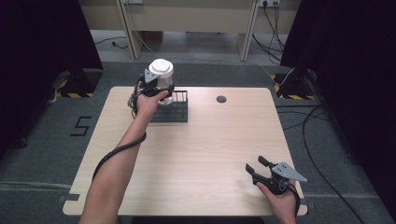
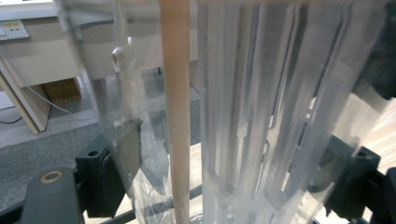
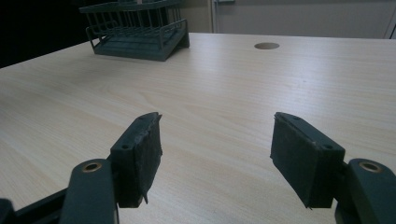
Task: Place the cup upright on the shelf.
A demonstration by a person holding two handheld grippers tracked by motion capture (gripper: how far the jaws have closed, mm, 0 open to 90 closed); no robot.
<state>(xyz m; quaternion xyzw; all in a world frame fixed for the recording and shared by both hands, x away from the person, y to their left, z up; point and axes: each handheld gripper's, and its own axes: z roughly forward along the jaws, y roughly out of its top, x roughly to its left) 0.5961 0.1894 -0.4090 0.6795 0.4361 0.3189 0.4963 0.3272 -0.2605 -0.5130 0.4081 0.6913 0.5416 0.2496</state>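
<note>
Pale wood table, grey carpet around, dark curtains at frame edges. Left tool clenched on clear jar above black rack, upper left. Right tool released, lower right.

Left arm stretched far forward, hand wrapped around the left hand-held gripper at the far left of the tabletop; its jaws are clamped on a clear cup, one on each side. Right hand sits low at the near right edge, forearm barely extended. Right hand-held gripper points forward-left just above the tabletop, jaws wide apart with nothing between the pads.
</note>
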